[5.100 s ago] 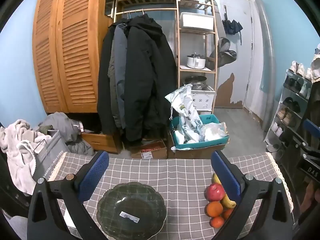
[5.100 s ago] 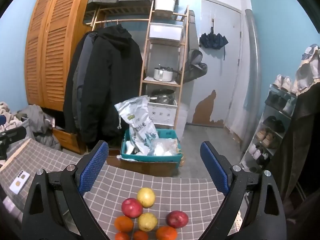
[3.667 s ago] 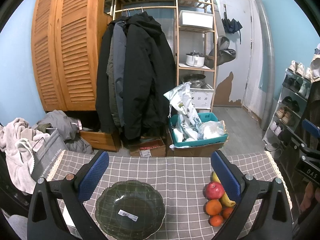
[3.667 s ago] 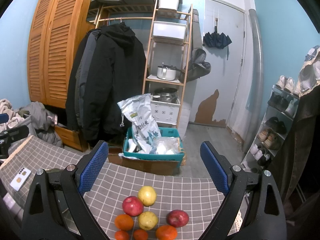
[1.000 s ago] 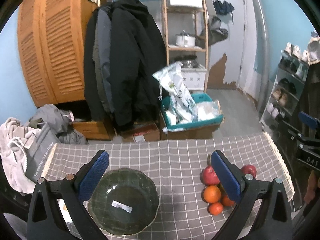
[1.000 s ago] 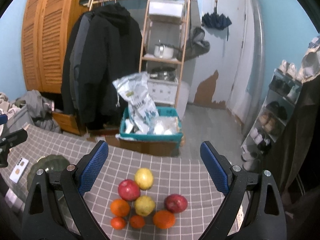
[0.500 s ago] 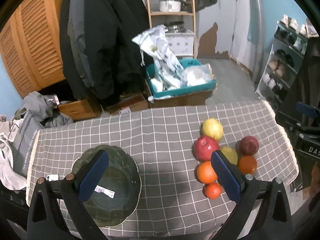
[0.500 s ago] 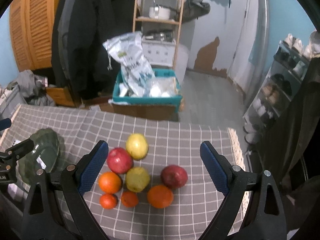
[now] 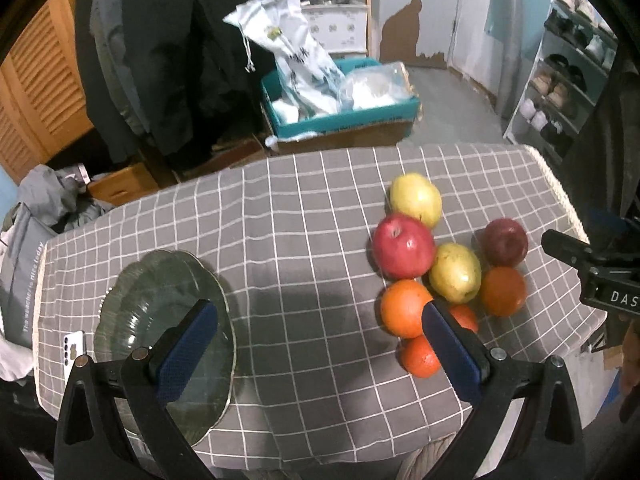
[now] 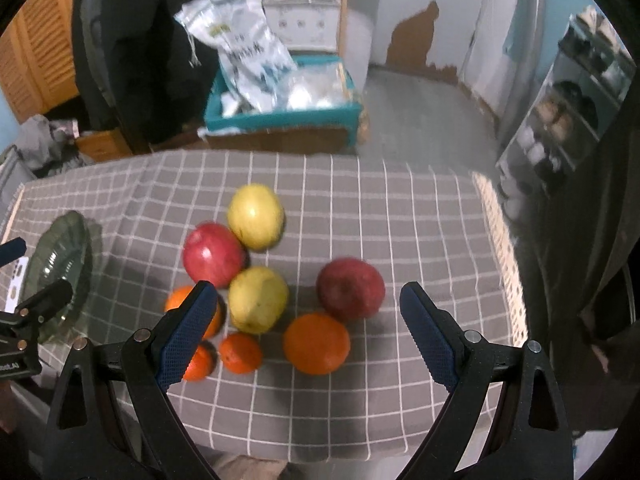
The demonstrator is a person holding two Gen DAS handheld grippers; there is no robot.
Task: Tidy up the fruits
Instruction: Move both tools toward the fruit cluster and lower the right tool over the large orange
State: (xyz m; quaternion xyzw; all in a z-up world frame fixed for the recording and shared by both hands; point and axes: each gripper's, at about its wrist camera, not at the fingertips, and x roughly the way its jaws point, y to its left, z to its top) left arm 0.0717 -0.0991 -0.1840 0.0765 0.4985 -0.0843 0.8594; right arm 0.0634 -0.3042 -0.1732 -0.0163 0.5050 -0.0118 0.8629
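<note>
A pile of fruit lies on the grey checked tablecloth [image 9: 304, 216]: a bright red apple [image 9: 403, 245] [image 10: 214, 254], a dark red apple [image 9: 505, 241] [image 10: 351, 289], two yellow fruits [image 10: 255, 216] [image 10: 258, 299] and several oranges, the largest [image 10: 316, 343]. A dark green glass bowl [image 9: 160, 312] [image 10: 60, 256] sits empty at the left. My left gripper [image 9: 320, 344] hangs open above the cloth between bowl and fruit. My right gripper [image 10: 304, 332] is open above the near side of the pile, holding nothing.
A white phone [image 9: 72, 346] lies left of the bowl. The table's lace-trimmed right edge [image 10: 500, 236] is close to the fruit. Beyond the table stand a teal box with bags [image 9: 340, 108], hanging coats [image 9: 168, 60] and a shoe rack [image 9: 568, 72].
Both grippers have risen and tilted down, so the tabletop, bowl and whole fruit pile now fill the views. Both stay open and empty; the fruit has not moved.
</note>
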